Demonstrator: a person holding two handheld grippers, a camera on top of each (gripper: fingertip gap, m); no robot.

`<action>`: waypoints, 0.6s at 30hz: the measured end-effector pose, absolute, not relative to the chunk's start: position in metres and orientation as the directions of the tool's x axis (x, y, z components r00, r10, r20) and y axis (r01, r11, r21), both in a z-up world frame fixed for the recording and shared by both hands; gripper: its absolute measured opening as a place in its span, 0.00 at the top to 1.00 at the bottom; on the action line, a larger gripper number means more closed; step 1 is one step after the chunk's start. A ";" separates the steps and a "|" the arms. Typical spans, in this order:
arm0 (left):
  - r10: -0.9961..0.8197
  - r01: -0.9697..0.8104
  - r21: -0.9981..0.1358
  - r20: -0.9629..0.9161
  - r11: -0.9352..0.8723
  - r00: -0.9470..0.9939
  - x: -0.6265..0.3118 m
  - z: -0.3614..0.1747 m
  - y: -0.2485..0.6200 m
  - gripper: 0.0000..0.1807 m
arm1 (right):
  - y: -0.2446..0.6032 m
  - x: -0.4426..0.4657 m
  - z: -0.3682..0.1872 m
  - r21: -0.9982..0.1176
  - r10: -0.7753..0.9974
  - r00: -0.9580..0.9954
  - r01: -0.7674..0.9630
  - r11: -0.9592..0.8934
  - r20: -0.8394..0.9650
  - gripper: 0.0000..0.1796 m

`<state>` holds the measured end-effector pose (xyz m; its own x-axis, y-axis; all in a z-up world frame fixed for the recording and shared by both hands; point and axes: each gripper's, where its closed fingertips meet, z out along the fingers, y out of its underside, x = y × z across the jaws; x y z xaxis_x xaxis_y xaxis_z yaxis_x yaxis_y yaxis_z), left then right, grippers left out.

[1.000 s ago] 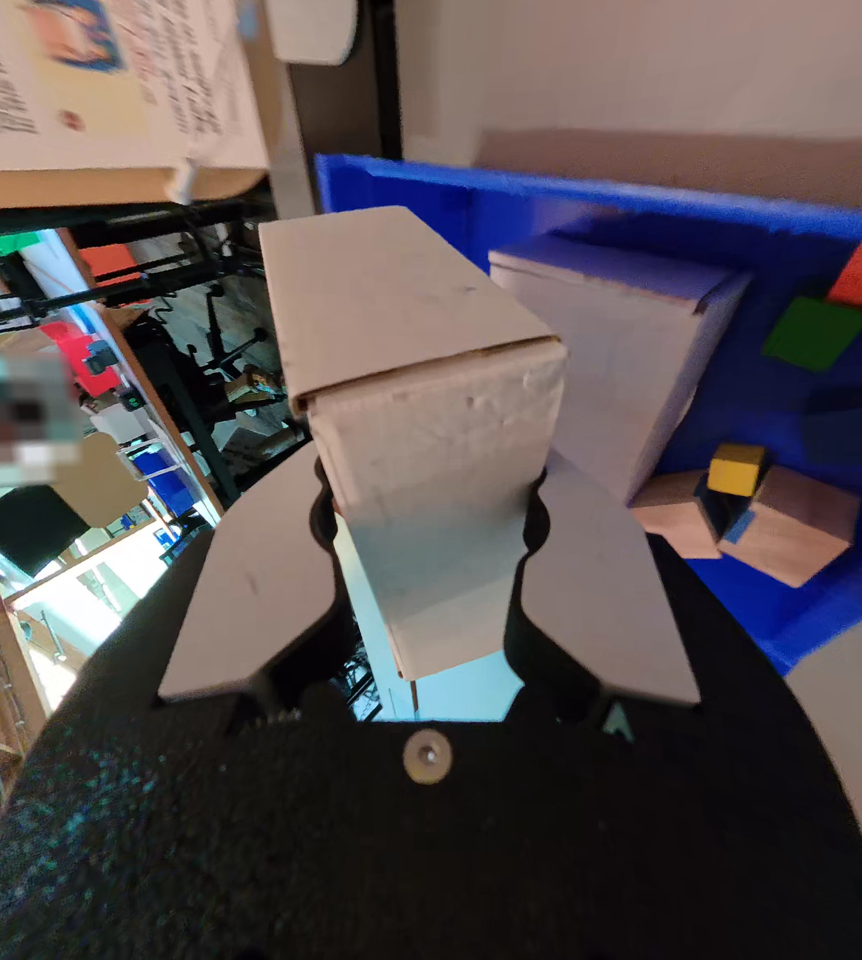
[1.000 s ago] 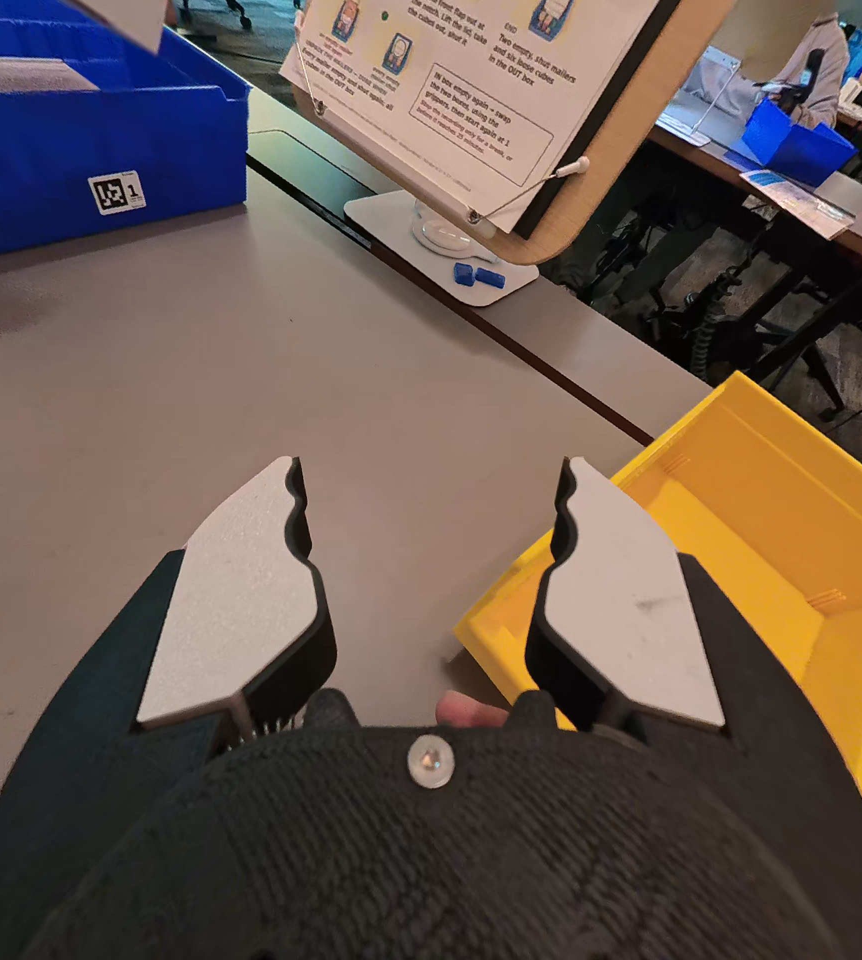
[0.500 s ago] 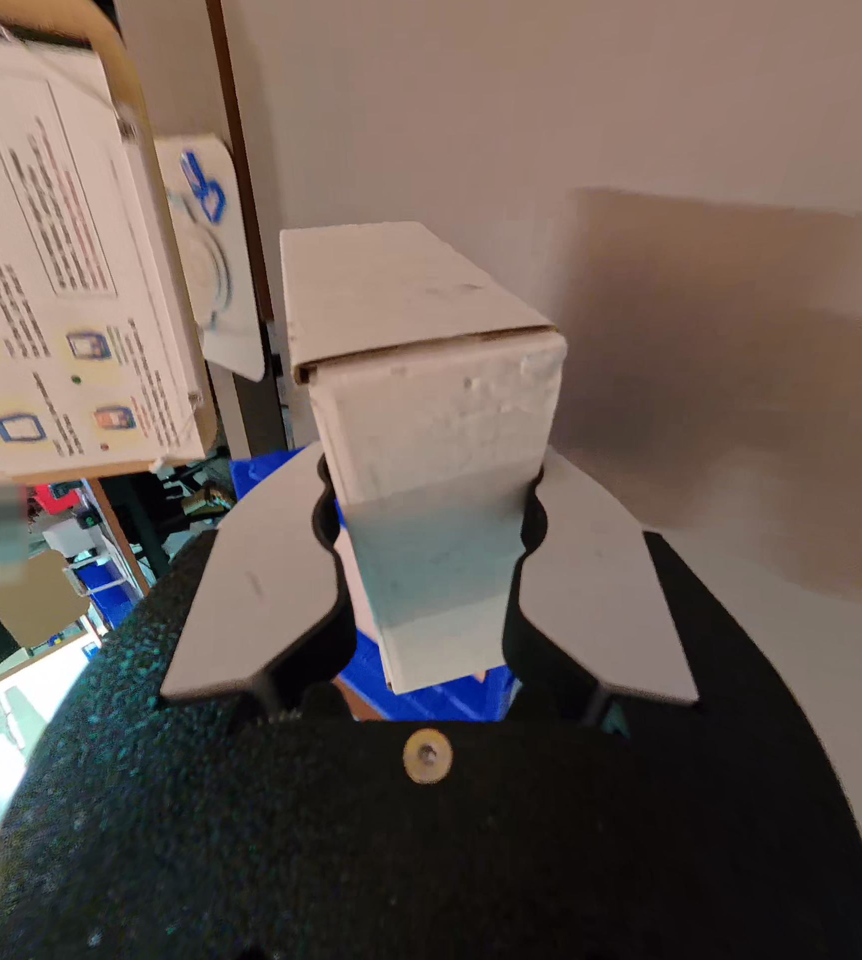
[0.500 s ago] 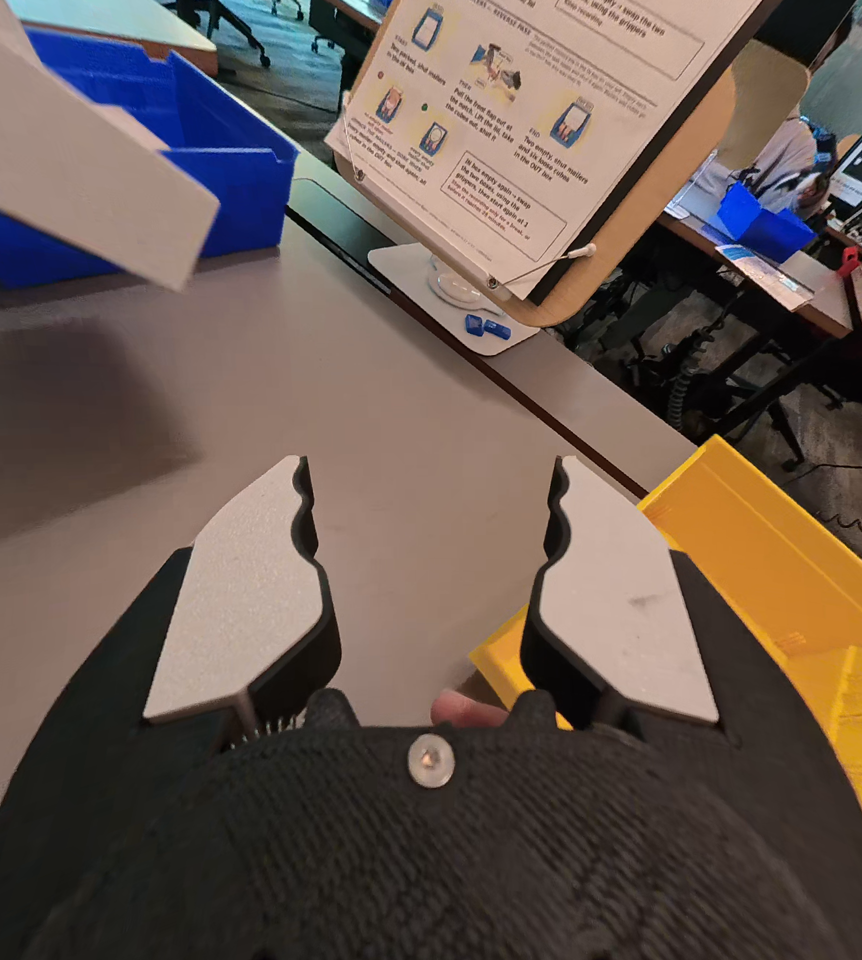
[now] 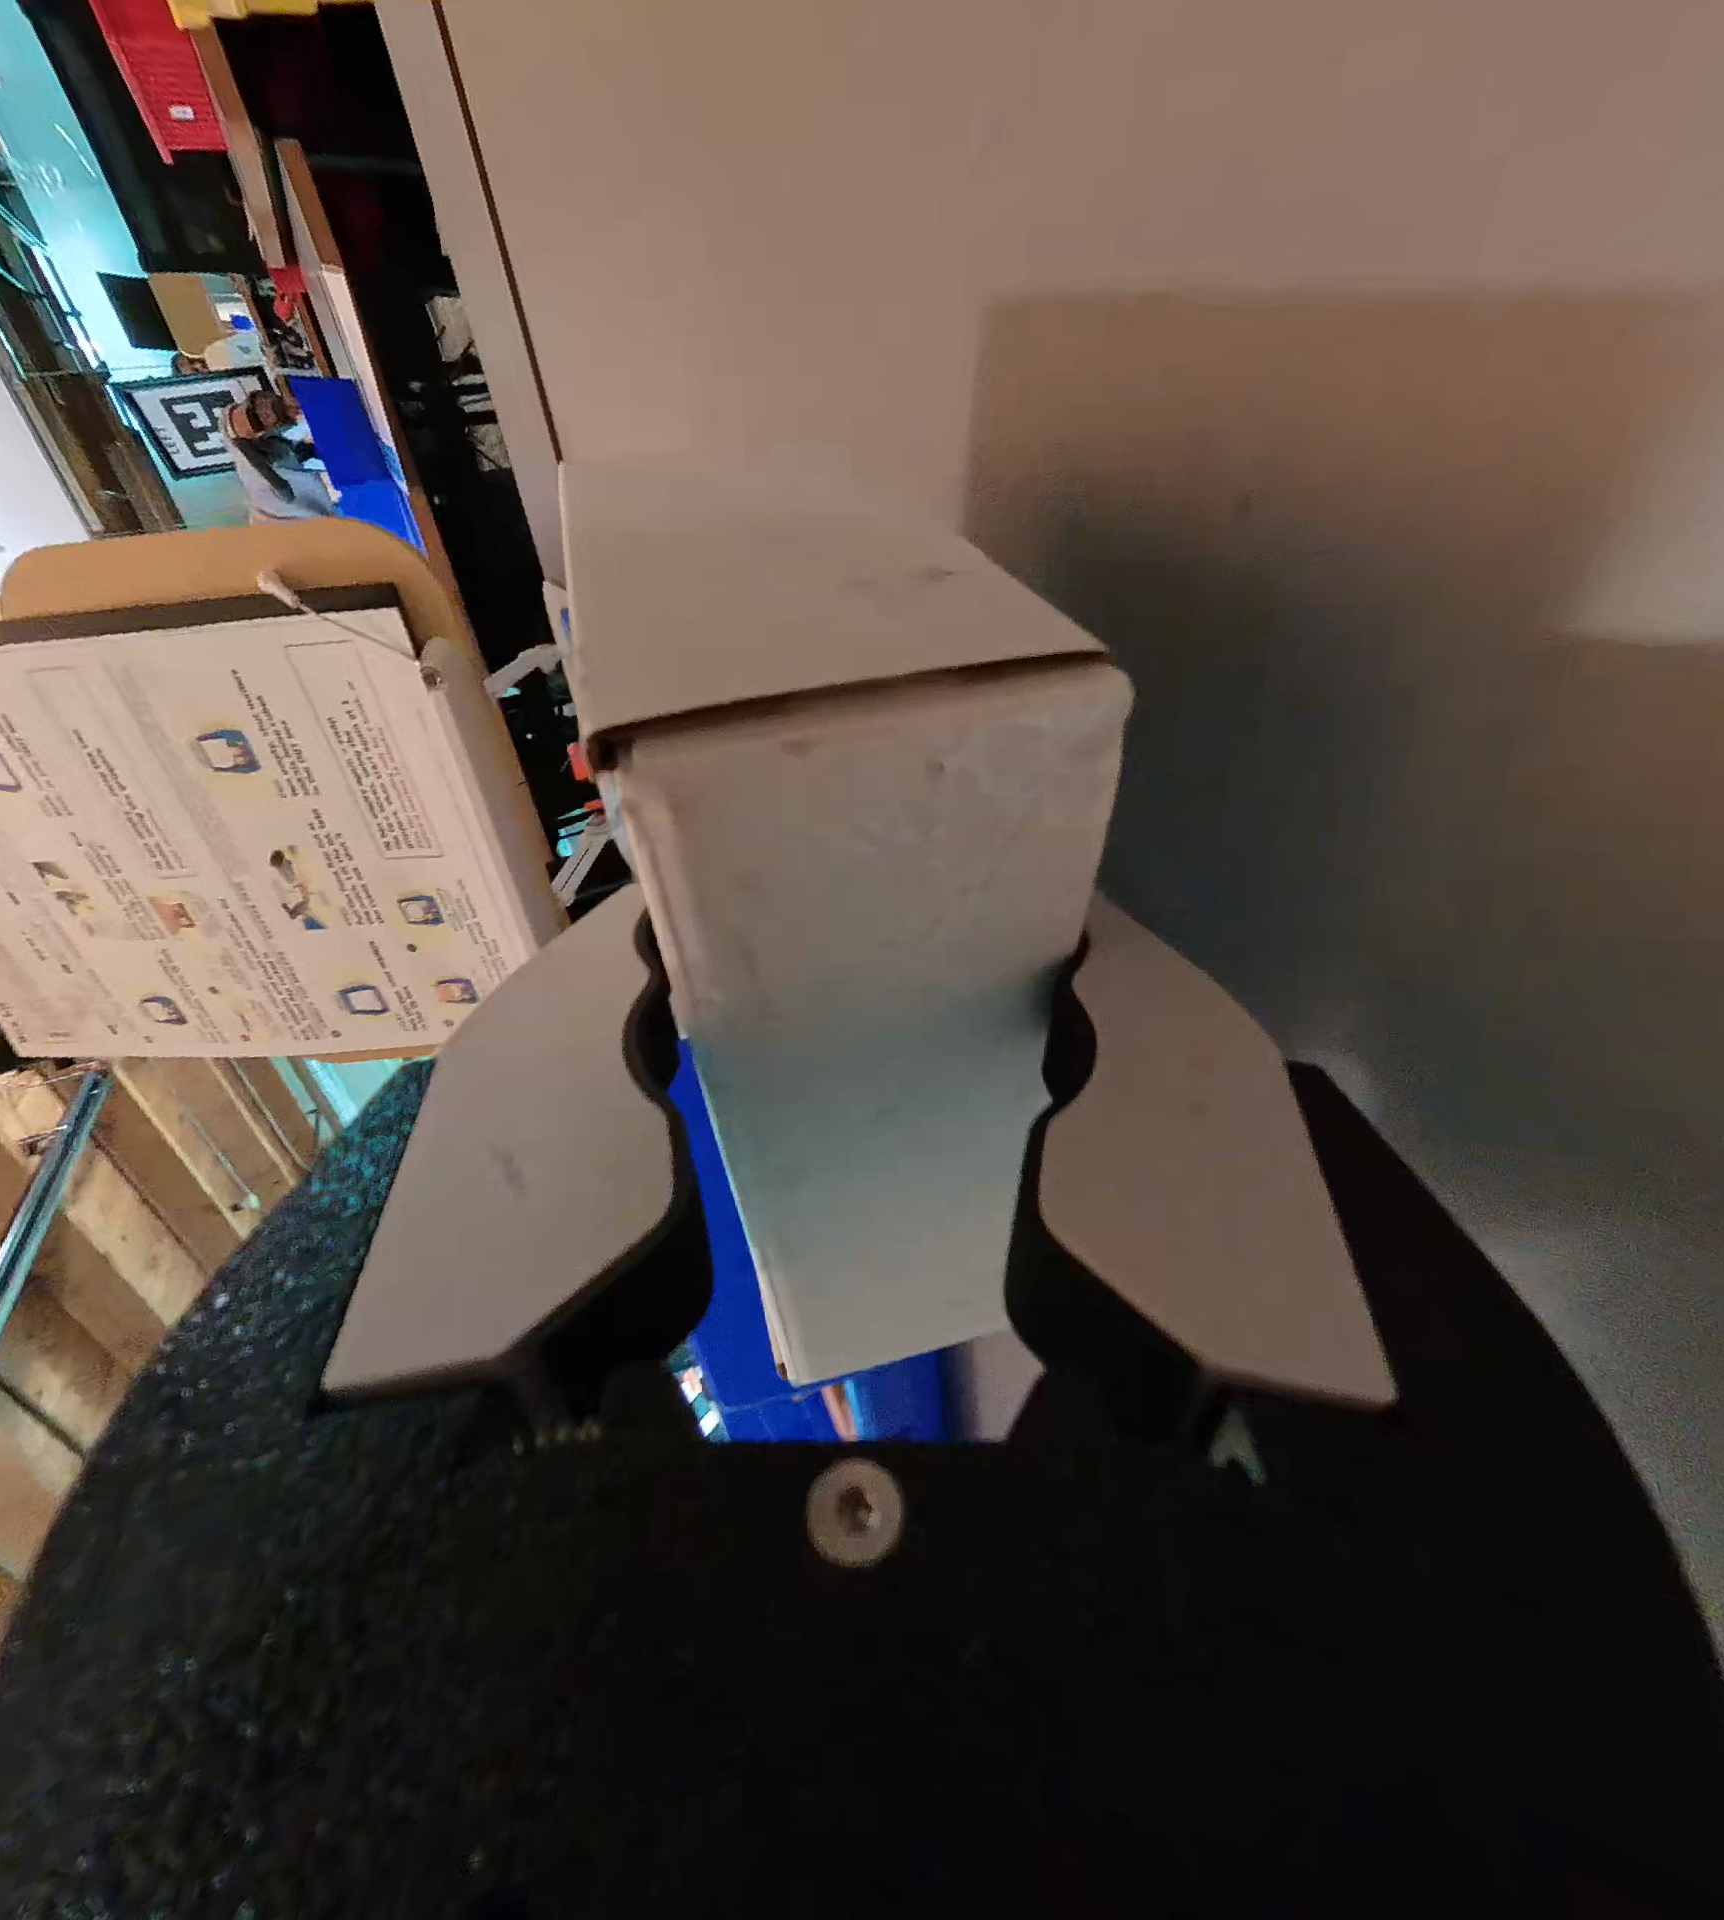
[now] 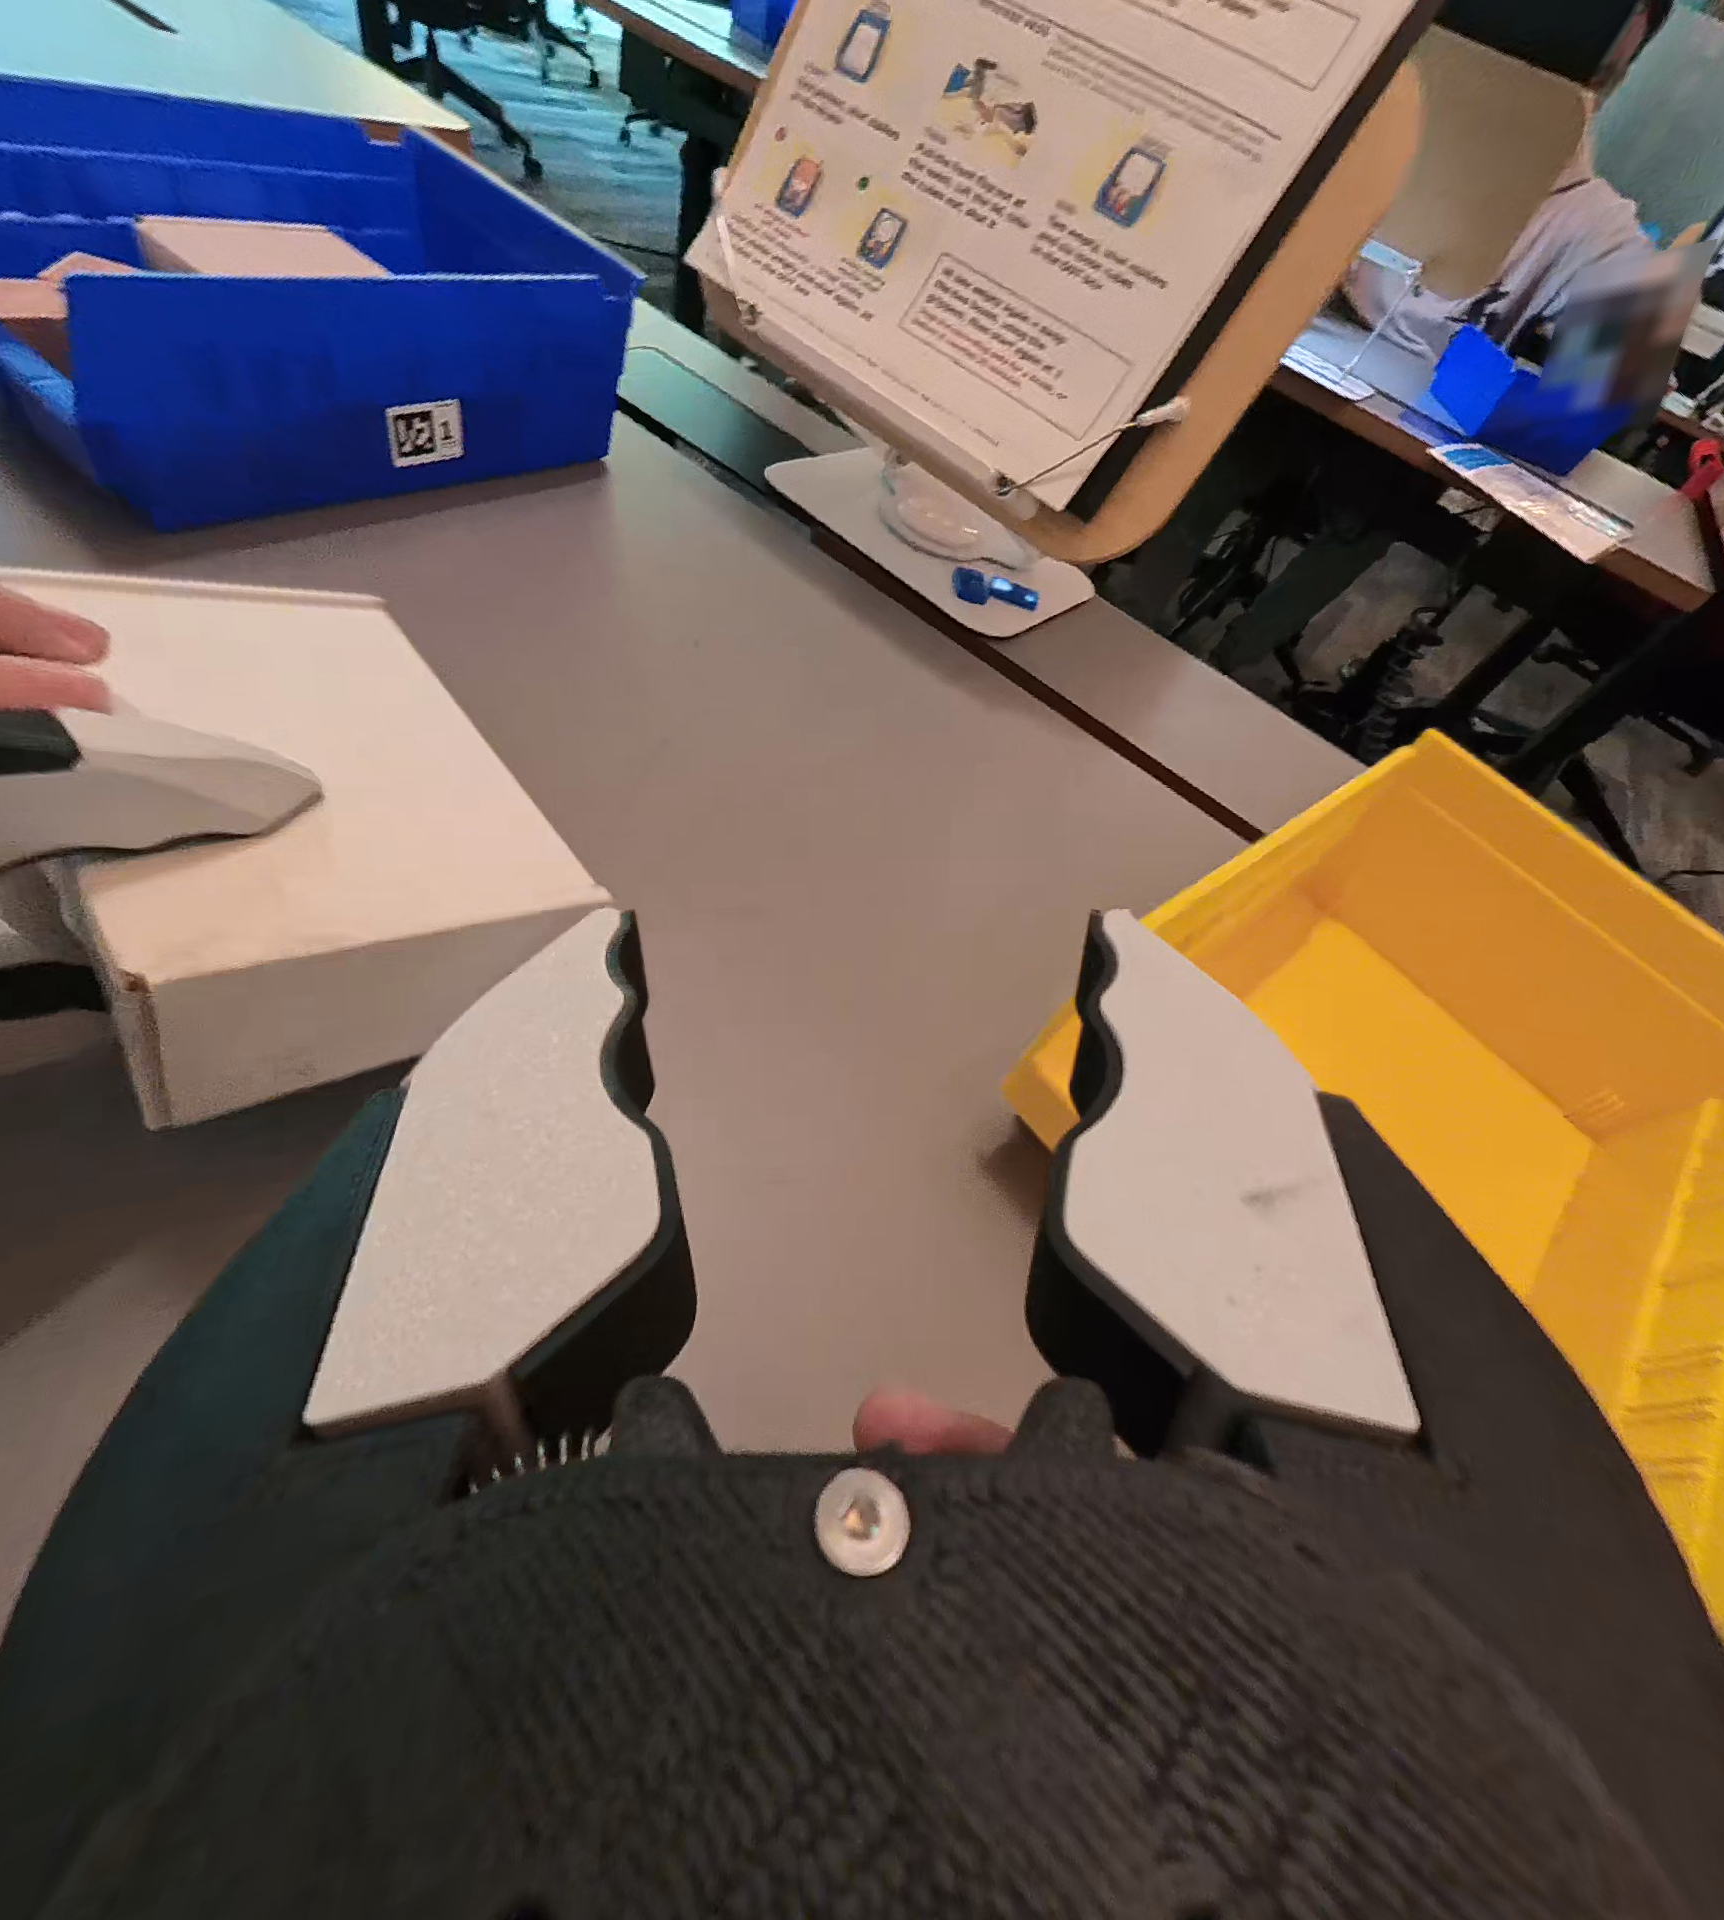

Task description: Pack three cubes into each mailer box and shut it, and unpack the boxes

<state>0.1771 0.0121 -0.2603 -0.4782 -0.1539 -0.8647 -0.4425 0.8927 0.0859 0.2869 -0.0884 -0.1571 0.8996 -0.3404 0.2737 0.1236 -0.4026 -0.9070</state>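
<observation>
White cardboard fills the middle of the left wrist view: a closed mailer box (image 5: 868,883) is clamped between the jaws of the left gripper (image 5: 858,997), whose two grey fingers (image 5: 525,1164) press its opposite sides. This view is rolled sideways, so the grey counter (image 5: 1460,935) fills the right of the frame and the box's shadow lies dark on it. An instruction sheet on a wooden stand (image 5: 203,842) sits at the left of the frame.

In the right wrist view the same mailer box (image 6: 318,790) shows at the left of the frame, its lid shut. It seems low over the counter (image 6: 837,831) or resting on it; I cannot tell which. The left gripper (image 6: 110,790) comes in from the left edge, one finger laid across the lid, and a person's fingertips (image 6: 6,655) show just above it. The right gripper (image 6: 863,1039) is in the lower middle of the frame above bare counter, its jaws spread wide and gripping nothing.

A blue bin (image 6: 318,343) stands on the counter in the upper left, with another pale mailer box (image 6: 255,249) lying inside it. A yellow bin (image 6: 1512,1039) sits at the right of the frame, just beside the right gripper's fingers, and the part of its inside that shows is bare. The wooden stand (image 6: 1045,208) rises at the top centre.
</observation>
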 end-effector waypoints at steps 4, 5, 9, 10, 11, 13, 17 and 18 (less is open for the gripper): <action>-0.183 -0.434 0.069 -0.840 0.898 -0.511 0.178 -0.278 -0.006 0.62 | -0.078 0.272 -0.179 -0.870 -0.250 0.935 0.105 -0.482 0.252 0.60; -0.192 -0.429 0.050 -0.844 0.902 -0.501 0.181 -0.279 -0.009 0.62 | -0.077 0.269 -0.186 -0.857 -0.236 0.942 0.089 -0.508 0.238 0.61; -0.291 -0.450 -0.044 -0.818 0.892 -0.497 0.186 -0.283 -0.017 0.60 | -0.073 0.264 -0.202 -0.831 -0.202 0.963 0.037 -0.555 0.178 0.67; -0.324 -0.453 -0.079 -0.808 0.888 -0.492 0.187 -0.283 -0.019 0.60 | -0.074 0.264 -0.203 -0.829 -0.198 0.964 0.038 -0.557 0.178 0.67; -0.354 -0.458 -0.110 -0.796 0.882 -0.492 0.187 -0.284 -0.021 0.59 | -0.074 0.265 -0.203 -0.830 -0.198 0.963 0.042 -0.557 0.181 0.67; -0.419 -0.463 -0.173 -0.755 0.869 -0.504 0.184 -0.285 -0.025 0.58 | -0.075 0.266 -0.203 -0.833 -0.200 0.964 0.037 -0.552 0.175 0.66; -0.531 -0.480 -0.278 -0.647 0.832 -0.547 0.174 -0.289 -0.034 0.57 | -0.077 0.269 -0.207 -0.842 -0.210 0.968 0.000 -0.539 0.134 0.66; -0.573 -0.491 -0.319 -0.603 0.811 -0.555 0.170 -0.288 -0.036 0.53 | -0.078 0.269 -0.208 -0.843 -0.214 0.969 -0.013 -0.537 0.121 0.66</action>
